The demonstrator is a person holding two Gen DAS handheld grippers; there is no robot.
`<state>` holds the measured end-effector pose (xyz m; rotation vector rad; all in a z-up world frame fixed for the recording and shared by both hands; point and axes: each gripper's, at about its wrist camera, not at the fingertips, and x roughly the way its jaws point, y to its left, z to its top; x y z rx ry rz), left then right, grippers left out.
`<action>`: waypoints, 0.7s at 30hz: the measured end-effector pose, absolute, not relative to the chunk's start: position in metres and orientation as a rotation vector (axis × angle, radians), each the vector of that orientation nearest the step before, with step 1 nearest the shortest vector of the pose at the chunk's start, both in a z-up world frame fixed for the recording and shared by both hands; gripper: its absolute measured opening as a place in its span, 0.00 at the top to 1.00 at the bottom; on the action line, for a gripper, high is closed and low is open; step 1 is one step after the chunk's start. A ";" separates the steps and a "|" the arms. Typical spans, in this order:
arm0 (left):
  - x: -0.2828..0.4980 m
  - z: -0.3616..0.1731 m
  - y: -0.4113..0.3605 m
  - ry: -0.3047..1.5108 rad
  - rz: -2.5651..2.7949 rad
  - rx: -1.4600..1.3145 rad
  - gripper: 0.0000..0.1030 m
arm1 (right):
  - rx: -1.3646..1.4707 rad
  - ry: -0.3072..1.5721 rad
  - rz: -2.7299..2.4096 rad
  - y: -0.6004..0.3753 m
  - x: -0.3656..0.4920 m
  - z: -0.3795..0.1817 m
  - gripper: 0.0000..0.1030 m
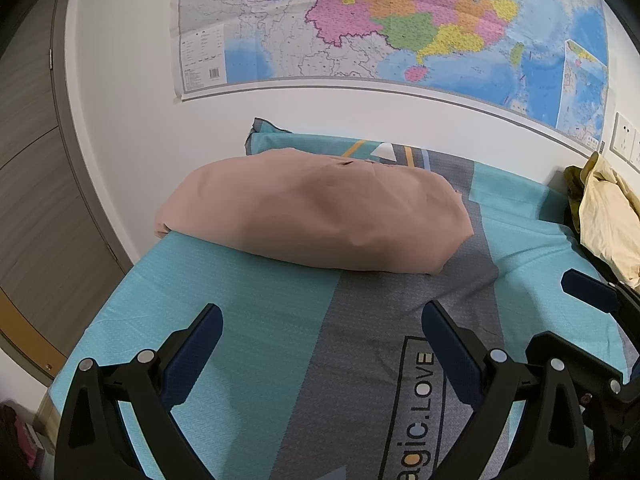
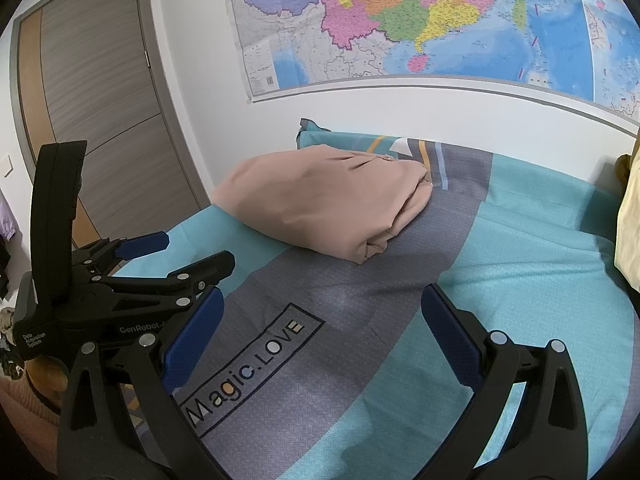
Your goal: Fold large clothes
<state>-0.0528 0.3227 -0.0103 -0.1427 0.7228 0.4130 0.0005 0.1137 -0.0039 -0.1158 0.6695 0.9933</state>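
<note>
A folded tan garment [image 1: 316, 216] lies as a thick bundle at the far side of the bed near the wall; it also shows in the right wrist view [image 2: 328, 204]. My left gripper [image 1: 320, 320] is open and empty, held above the bedsheet short of the garment. My right gripper [image 2: 322, 304] is open and empty, also over the sheet short of the garment. The left gripper [image 2: 180, 256] shows at the left of the right wrist view, and a right fingertip [image 1: 588, 290] shows at the right edge of the left wrist view.
The bed has a teal and grey sheet [image 1: 256, 320] printed "Magic.LOVE" [image 2: 248, 372]. A yellow cloth pile [image 1: 608, 216] lies at the bed's right end. A map [image 1: 360, 20] hangs on the wall behind. A wooden door [image 2: 92, 92] stands to the left.
</note>
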 end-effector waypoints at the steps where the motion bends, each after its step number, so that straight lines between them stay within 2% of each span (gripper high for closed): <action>1: -0.052 -0.011 0.323 0.724 0.412 -0.144 0.07 | -0.115 0.669 0.993 0.113 0.000 -0.004 0.05; 21: -0.055 -0.010 0.324 0.699 0.428 -0.132 0.07 | -0.113 0.675 0.995 0.115 0.002 -0.005 0.05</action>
